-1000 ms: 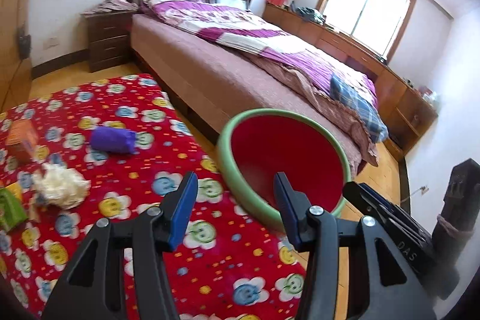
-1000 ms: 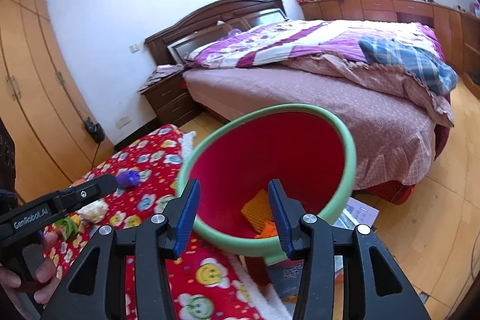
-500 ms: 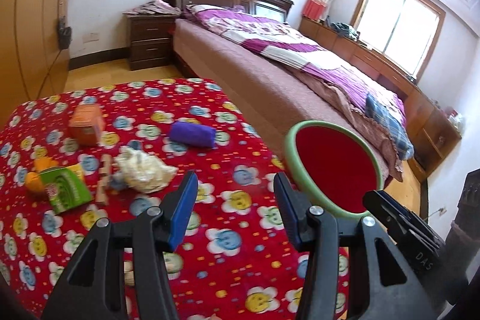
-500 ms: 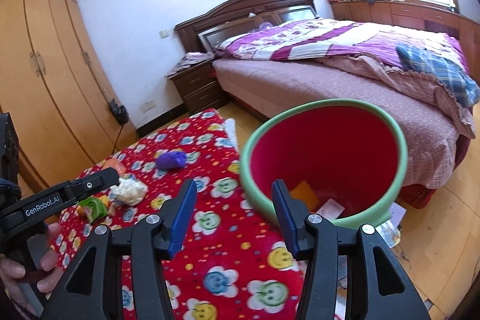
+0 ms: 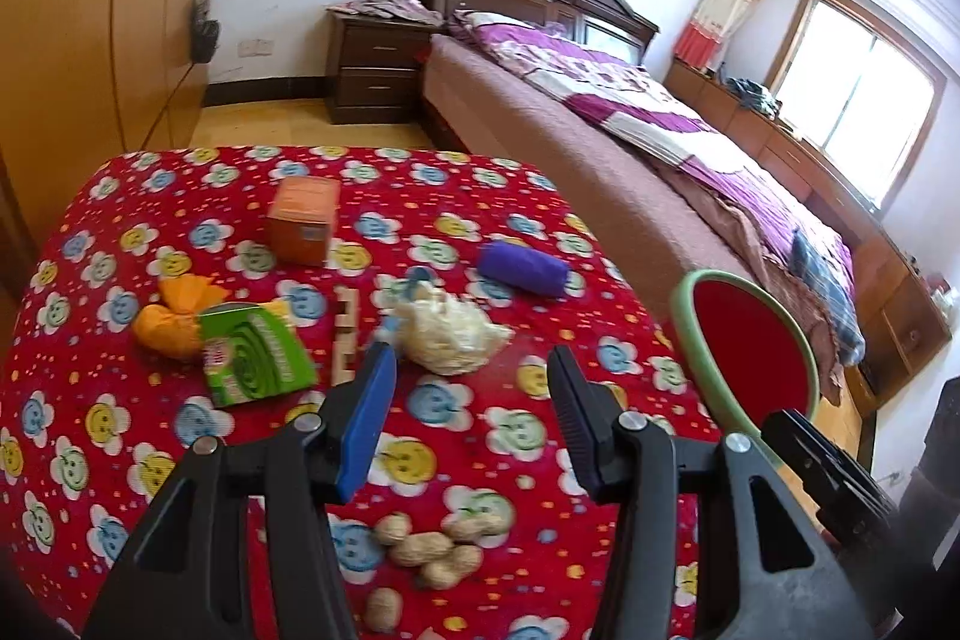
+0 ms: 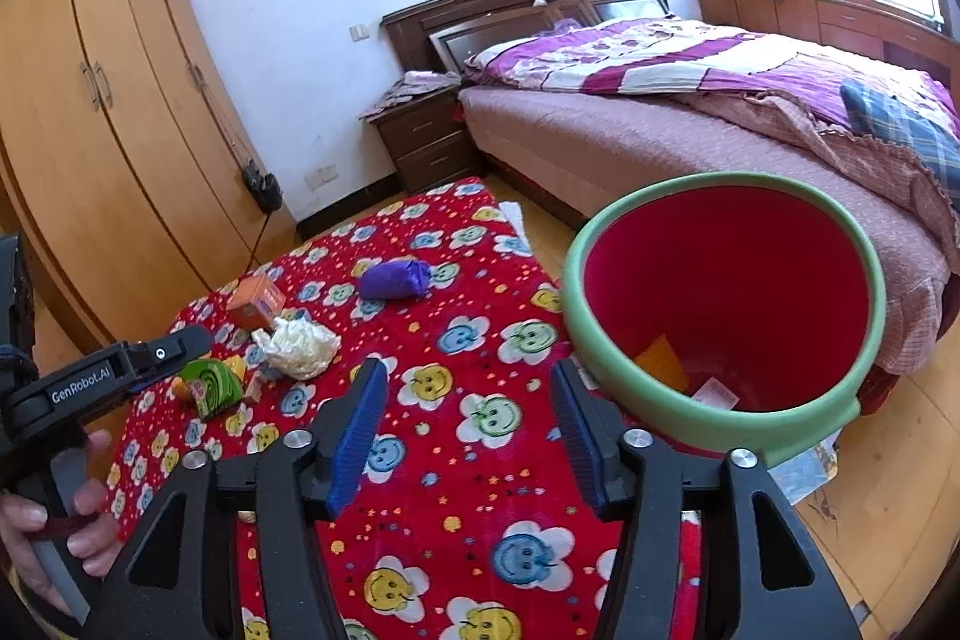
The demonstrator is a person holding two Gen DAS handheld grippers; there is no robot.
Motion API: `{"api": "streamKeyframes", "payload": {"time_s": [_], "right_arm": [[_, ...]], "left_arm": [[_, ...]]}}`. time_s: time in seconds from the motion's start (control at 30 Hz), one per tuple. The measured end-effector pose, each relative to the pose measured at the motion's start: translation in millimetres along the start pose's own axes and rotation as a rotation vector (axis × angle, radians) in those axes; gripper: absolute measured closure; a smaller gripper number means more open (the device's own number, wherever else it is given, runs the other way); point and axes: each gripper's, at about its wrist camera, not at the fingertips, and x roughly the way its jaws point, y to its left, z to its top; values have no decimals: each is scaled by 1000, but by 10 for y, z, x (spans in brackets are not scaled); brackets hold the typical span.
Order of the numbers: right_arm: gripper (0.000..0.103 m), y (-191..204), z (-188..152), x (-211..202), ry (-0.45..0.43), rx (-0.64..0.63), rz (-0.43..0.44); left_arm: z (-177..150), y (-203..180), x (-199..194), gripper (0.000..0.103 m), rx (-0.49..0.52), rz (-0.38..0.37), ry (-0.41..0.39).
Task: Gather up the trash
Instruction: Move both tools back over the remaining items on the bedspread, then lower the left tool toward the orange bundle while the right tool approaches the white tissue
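My left gripper [image 5: 468, 388] has its jaws apart with nothing between them. Just past its fingertips lies a crumpled white wad [image 5: 447, 334], pale and papery, on the red flowered cloth [image 5: 510, 196]. Left of the wad sit a green packet [image 5: 255, 355] and an orange lump [image 5: 168, 325]; beyond them an orange box [image 5: 303, 220] stands upright and a purple roll [image 5: 523, 269] lies on its side. A cluster of peanuts [image 5: 432, 550] lies near me, under the gripper. My right gripper [image 6: 468, 400] is opening, empty, over bare cloth. Right of its fingers stands the bin [image 6: 600, 340], green-rimmed, red inside, with scraps at its bottom. The trash lies well left of it.
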Motion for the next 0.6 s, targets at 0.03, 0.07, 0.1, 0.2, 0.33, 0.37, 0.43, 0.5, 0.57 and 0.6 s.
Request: {"api": "streamKeyframes", "payload": {"time_s": [0.03,0.07,0.1,0.2,0.33,0.37,0.43,0.5,0.57,0.6], "right_arm": [[43,11,-6,20,4,-2,2],[43,26,-8,45,8,-5,2],[43,40,-13,64,12,-8,2],[43,80,-21,134,24,-15,2],[43,133,-23,248,44,-24,5],[43,144,-25,271,47,-27,7],[43,159,-25,316,55,-34,11],[43,174,-25,372,64,-40,11],[43,179,-26,417,70,-44,8],[43,173,-25,434,73,-44,7]], "left_arm": [[5,42,5,50,-6,5,0],[10,95,9,50,-13,14,0],[14,151,18,50,-21,22,0],[24,289,30,50,-43,50,-1],[46,496,58,50,-67,85,-3],[49,550,72,50,-72,100,-4],[55,637,105,50,-77,129,-3],[59,736,153,49,-81,166,-3],[59,808,197,46,-90,195,0],[58,852,225,45,-99,205,2]]}}
